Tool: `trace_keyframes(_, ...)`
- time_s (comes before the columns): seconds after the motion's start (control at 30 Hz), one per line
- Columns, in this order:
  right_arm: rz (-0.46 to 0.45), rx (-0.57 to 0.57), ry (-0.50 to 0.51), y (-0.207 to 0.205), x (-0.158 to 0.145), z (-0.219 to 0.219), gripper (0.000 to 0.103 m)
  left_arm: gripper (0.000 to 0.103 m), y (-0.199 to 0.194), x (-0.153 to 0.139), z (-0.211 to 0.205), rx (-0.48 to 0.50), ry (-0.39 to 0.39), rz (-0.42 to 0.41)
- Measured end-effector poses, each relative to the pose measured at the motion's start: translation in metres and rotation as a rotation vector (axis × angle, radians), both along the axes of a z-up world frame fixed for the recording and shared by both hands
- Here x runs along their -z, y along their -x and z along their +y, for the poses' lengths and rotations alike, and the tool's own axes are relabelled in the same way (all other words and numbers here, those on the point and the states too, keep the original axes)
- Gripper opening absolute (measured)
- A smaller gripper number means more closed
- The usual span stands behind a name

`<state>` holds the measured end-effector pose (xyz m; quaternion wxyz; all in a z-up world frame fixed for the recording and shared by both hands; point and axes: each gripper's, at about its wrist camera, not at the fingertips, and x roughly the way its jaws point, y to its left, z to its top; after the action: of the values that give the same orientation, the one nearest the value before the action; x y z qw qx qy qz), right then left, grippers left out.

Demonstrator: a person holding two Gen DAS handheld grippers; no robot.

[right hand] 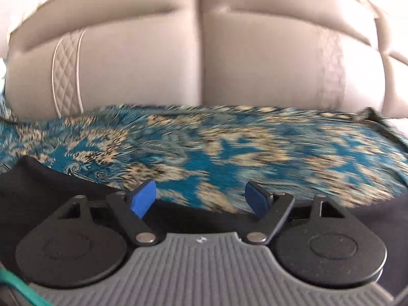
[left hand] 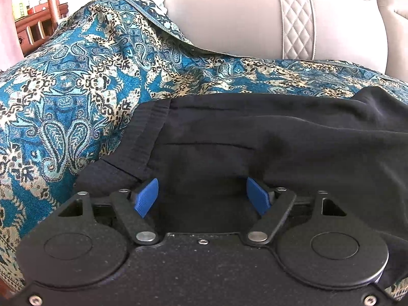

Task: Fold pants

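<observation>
Roughly midway by my read: black pants [left hand: 255, 140] lie bunched on the patterned sofa throw [left hand: 76, 89], waistband by the left tongs [left hand: 204, 196], both those and right tongs [right hand: 201, 199] spread wide holding nothing, final folds still pending.

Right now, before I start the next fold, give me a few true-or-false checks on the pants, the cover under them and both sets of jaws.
1. The black pants lie on a blue patterned cover. True.
2. The left gripper is clamped shut on the waistband. False: its jaws stand open over the black fabric, pressing nothing.
3. The right gripper holds a fold of the pants. False: its jaws are open and empty, with the cover beyond them.
4. A beige sofa backrest rises behind the cover. True.
5. The right wrist view is sharp and steady. False: the cover is streaked with motion blur.
</observation>
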<state>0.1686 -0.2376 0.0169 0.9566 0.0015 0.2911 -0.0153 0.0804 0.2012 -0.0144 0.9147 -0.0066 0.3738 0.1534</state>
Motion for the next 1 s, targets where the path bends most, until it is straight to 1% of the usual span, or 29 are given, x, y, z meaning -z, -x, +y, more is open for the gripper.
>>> trace_keyframes(0.03, -0.015, 0.034, 0.008, 0.013, -0.005, -0.012, 0.086, 0.076, 0.0, 0.0, 0.0, -0.001, 0.0, 0.001)
trace_keyframes(0.1, -0.035, 0.149, 0.049, 0.04, -0.014, -0.041, 0.086, 0.076, 0.0, 0.0, 0.0, -0.002, -0.001, 0.002)
trace_keyframes(0.17, -0.046, 0.312, 0.106, 0.068, -0.019, -0.073, 0.086, 0.076, 0.0, 0.0, 0.0, -0.002, -0.001, 0.0)
trace_keyframes(0.23, -0.031, 0.511, 0.182, 0.088, -0.018, -0.103, 0.086, 0.076, 0.0, 0.0, 0.0, -0.004, -0.001, -0.001)
trace_keyframes(0.27, -0.013, 0.599, 0.215, 0.097, -0.016, -0.118, 0.089, 0.076, 0.0, 0.0, -0.001, -0.005, -0.002, -0.002)
trace_keyframes(0.3, 0.007, 0.659, 0.24, 0.104, -0.012, -0.131, 0.091, 0.076, 0.0, 0.0, 0.0, -0.007, -0.001, -0.003)
trace_keyframes(0.37, 0.078, 0.707, 0.288, 0.107, -0.001, -0.15, 0.103, 0.076, 0.0, 0.0, 0.0, -0.011, -0.001, -0.002)
trace_keyframes(0.4, 0.117, 0.694, 0.31, 0.106, 0.006, -0.155, 0.103, 0.076, 0.0, 0.0, -0.001, -0.011, -0.003, -0.001)
trace_keyframes(0.47, 0.143, 0.65, 0.334, 0.102, 0.016, -0.158, 0.103, 0.076, -0.001, 0.0, -0.001, -0.013, -0.005, 0.003)
trace_keyframes(0.5, 0.154, 0.641, 0.303, 0.1, 0.019, -0.162, 0.099, 0.076, -0.001, 0.0, -0.001, -0.015, -0.004, 0.005)
trace_keyframes(0.53, 0.137, 0.633, 0.246, 0.097, 0.019, -0.167, 0.081, 0.076, -0.001, 0.0, -0.001, -0.016, -0.004, 0.007)
trace_keyframes(0.57, 0.118, 0.641, 0.173, 0.098, 0.017, -0.175, 0.056, 0.076, -0.002, -0.001, -0.001, -0.016, -0.003, 0.008)
trace_keyframes(0.6, 0.101, 0.671, 0.111, 0.098, 0.015, -0.183, 0.028, 0.076, -0.002, -0.001, 0.0, -0.017, -0.002, 0.009)
trace_keyframes(0.63, 0.076, 0.73, 0.089, 0.096, 0.014, -0.188, 0.009, 0.076, -0.002, -0.001, 0.0, -0.018, -0.001, 0.009)
trace_keyframes(0.67, 0.056, 0.8, 0.111, 0.095, 0.012, -0.194, 0.005, 0.076, -0.002, -0.001, 0.0, -0.02, 0.0, 0.01)
trace_keyframes(0.7, 0.029, 0.823, 0.121, 0.095, 0.009, -0.2, 0.005, 0.076, -0.002, -0.001, 0.0, -0.021, -0.001, 0.011)
trace_keyframes(0.8, -0.005, 0.841, 0.101, 0.103, -0.001, -0.217, 0.005, 0.076, -0.003, -0.001, -0.001, -0.02, -0.003, 0.014)
trace_keyframes(0.87, -0.02, 0.856, 0.127, 0.109, -0.006, -0.225, 0.003, 0.076, -0.002, -0.001, 0.0, -0.019, -0.002, 0.014)
trace_keyframes(0.9, -0.023, 0.878, 0.148, 0.113, -0.007, -0.23, 0.003, 0.076, -0.002, 0.0, 0.0, -0.019, -0.002, 0.014)
trace_keyframes(0.93, -0.014, 0.901, 0.147, 0.117, -0.006, -0.237, 0.003, 0.076, -0.002, 0.0, 0.0, -0.02, -0.002, 0.012)
trace_keyframes(0.97, 0.008, 0.932, 0.108, 0.121, -0.006, -0.249, 0.003, 0.076, -0.002, 0.0, -0.001, -0.021, -0.001, 0.011)
trace_keyframes(1.0, 0.028, 0.958, 0.036, 0.129, -0.007, -0.261, 0.003, 0.076, -0.002, 0.0, -0.001, -0.021, -0.002, 0.01)
